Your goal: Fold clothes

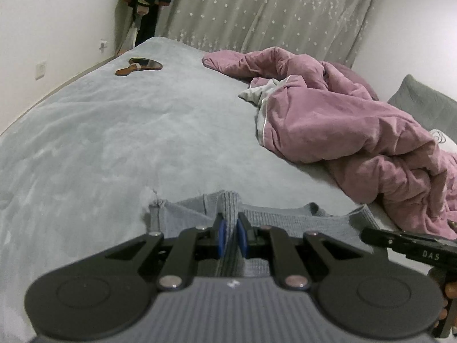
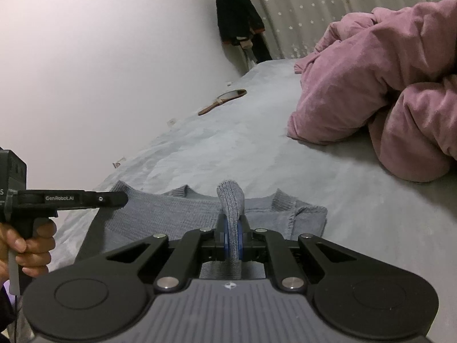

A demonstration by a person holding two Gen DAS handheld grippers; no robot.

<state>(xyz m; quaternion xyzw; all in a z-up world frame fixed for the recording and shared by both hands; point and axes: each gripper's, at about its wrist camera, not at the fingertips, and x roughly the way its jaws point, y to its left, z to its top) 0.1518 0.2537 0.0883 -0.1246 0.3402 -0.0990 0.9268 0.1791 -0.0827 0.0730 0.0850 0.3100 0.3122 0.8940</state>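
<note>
Grey bed [image 1: 100,143]: gripper [image 2: 85,199] (marked "GenRobot.AI") beside knit sweater [image 2: 171,214].

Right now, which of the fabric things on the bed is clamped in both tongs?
The grey-blue knit sweater, lying flat at the near edge of the bed, pinched by the left tongs and right tongs. The pink quilt lies bunched farther back, untouched.

We see a grey-blue ribbed knit sweater [image 2: 171,214] on a pale grey-blue bed [image 1: 85,143], a mauve-pink duvet [image 1: 328,120] with a grey-white lining, a grey curtain [image 1: 257,8] dotted with white stars, and black claws with blue pads [image 1: 221,235].
</note>
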